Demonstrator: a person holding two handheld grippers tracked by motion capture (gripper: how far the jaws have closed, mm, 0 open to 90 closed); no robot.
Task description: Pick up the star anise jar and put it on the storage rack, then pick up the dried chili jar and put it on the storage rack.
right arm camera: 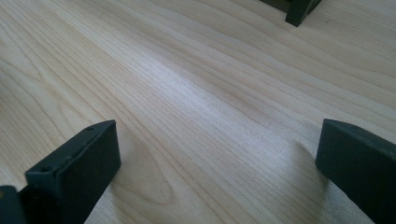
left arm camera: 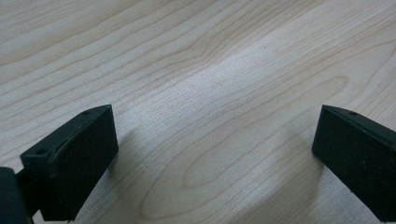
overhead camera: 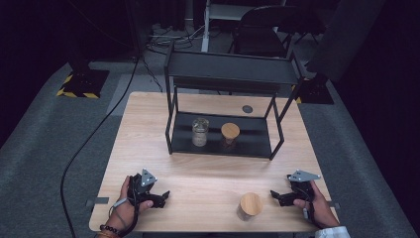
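**Jar near the front edge, both tools wide and empty**

The glass jar with a wooden lid (overhead camera: 249, 206) stands on the worktop (overhead camera: 198, 173) close to its front edge, right of the middle and nearer your right tool (overhead camera: 275, 194) than your left tool (overhead camera: 165, 195). Two more jars sit on the bottom shelf of the black rack (overhead camera: 223, 141) toward the back edge: a clear lidless jar (overhead camera: 199, 132) and, just beside it, a second wooden-lidded jar (overhead camera: 230, 135).

The likely trouble is the front edge: sweep in from the right too low or too fast and you could knock the jar over or push it off. Glass may also slip if you pinch too high, on the lid.

Both hands rest low near the front corners, the tools pointing inward toward each other. Each tool's jaws stand wide with only bare wood between them.
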